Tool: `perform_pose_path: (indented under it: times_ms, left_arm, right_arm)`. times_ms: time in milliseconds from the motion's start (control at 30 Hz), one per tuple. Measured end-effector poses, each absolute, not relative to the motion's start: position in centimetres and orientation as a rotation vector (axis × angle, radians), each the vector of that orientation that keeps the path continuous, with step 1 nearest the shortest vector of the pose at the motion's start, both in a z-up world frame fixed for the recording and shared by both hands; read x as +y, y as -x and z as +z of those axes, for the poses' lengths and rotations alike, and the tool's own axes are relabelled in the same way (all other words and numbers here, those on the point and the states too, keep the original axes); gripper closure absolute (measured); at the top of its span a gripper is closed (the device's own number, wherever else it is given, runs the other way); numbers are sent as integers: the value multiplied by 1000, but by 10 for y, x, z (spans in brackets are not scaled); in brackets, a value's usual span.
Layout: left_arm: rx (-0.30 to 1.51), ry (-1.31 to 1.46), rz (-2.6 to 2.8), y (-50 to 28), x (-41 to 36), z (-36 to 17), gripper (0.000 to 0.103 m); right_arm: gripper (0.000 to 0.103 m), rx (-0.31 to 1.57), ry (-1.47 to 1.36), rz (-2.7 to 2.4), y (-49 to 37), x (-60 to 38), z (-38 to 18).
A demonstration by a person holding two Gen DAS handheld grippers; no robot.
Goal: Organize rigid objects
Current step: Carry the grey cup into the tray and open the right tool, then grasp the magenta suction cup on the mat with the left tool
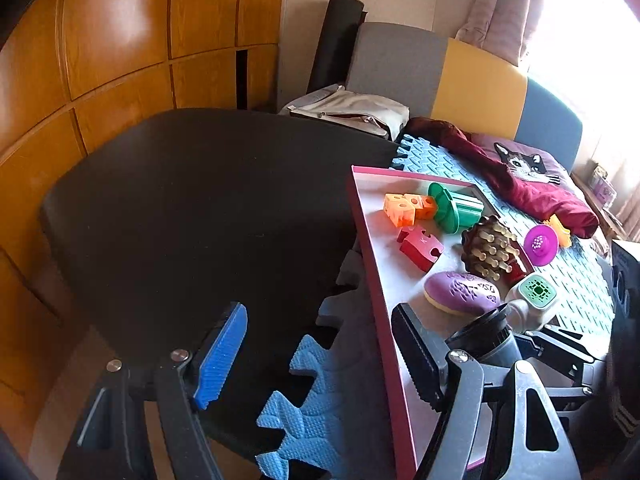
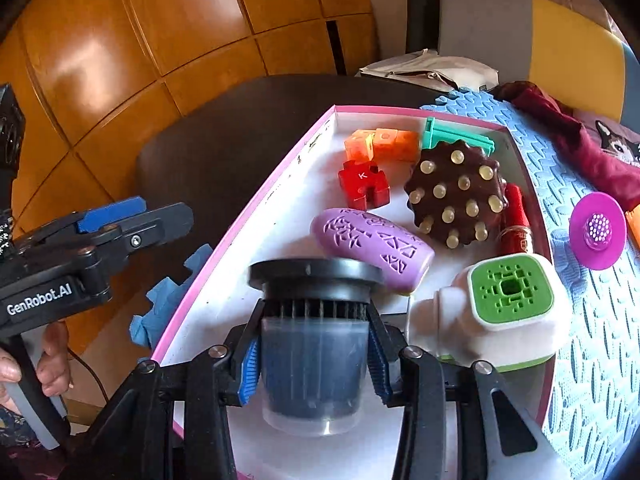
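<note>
Pink-rimmed white tray (image 2: 256,200) — orange cubes (image 2: 384,145), a red block (image 2: 362,188), a brown knobbed disc (image 2: 456,196), a purple patterned bar (image 2: 372,248) — on blue mat (image 2: 592,320).

Blown-out window (image 1: 580,40) glare right; fisheye-bent edges; sharp focus

A home living room: wooden wardrobe panels (image 1: 120,40), curtain (image 1: 504,8), cushioned bench (image 1: 476,88).

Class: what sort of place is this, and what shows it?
Probably a room in a home: wooden cupboard doors, a cushioned bench under a curtained window, and foam play mats with toys.
</note>
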State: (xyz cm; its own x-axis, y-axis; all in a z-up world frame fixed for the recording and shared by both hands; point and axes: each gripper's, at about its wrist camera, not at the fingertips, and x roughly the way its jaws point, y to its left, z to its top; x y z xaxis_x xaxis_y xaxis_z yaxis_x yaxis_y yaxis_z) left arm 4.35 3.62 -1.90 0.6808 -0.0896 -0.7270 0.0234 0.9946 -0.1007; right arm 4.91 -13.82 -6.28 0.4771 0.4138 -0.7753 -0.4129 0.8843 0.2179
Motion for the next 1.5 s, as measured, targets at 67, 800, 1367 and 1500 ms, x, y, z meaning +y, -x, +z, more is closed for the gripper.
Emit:
perform_pose_path:
  times_ms: [67, 800, 1367, 1500]
  left_arm:
    - [821, 83, -63, -44, 36, -19, 28]
    - [780, 43, -68, -37, 27, -5, 27]
    - [766, -18, -135, -39, -3, 6, 27]
    - [757, -36, -161, -41, -15, 11, 27]
  right_arm:
    - [58, 951, -17, 510, -51, -141, -63]
    - [57, 800, -84, 433, -27, -196, -3]
    - [57, 798, -122, 131, -39, -319, -1]
    - [57, 810, -136, 25, -39, -359, -10]
